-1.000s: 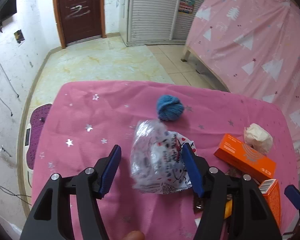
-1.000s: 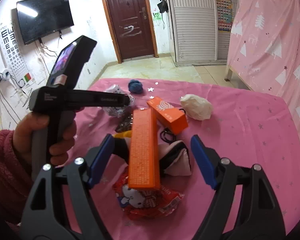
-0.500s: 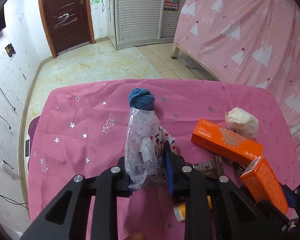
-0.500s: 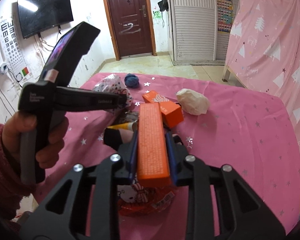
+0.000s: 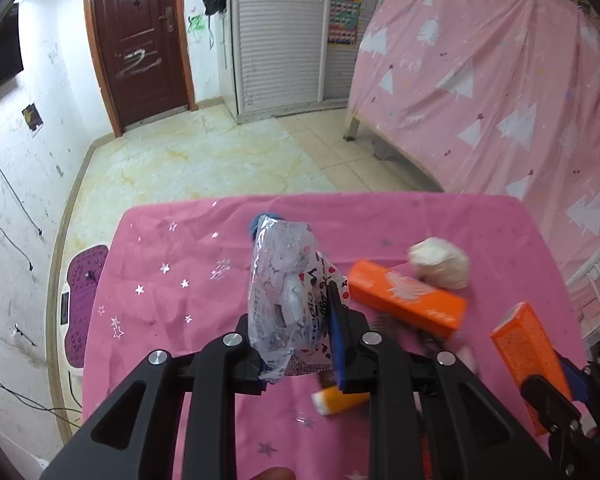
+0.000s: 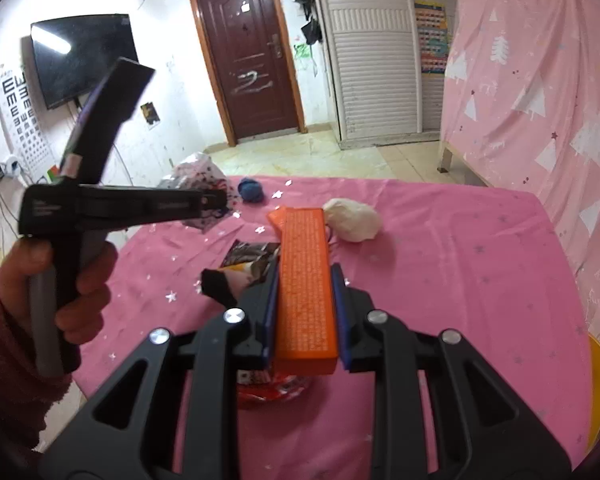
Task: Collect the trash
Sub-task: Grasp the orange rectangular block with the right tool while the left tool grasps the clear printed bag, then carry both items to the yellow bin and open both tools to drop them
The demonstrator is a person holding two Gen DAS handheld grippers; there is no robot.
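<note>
My left gripper (image 5: 296, 344) is shut on a crumpled clear plastic bag (image 5: 284, 288) with red and black print, held above the pink table (image 5: 160, 280). The same gripper (image 6: 216, 200) shows from the side in the right wrist view, in a hand with a red sleeve. My right gripper (image 6: 305, 312) is shut on a long orange box (image 6: 306, 280), its blue pads (image 6: 338, 300) pressing both sides. That box (image 5: 528, 344) appears at the right of the left wrist view.
On the table lie a second orange box (image 5: 408, 300), a white crumpled wad (image 5: 440, 262), a blue yarn ball (image 6: 251, 190), a brown wrapper (image 6: 248, 254), a red cartoon wrapper (image 6: 272, 390) and a small orange tube (image 5: 338, 400). A white rack (image 5: 596, 292) stands at the right.
Both grippers went from open to shut. The left one closed on the plastic bag and rose with it; the right one closed on the upright orange box and shifted with it.
</note>
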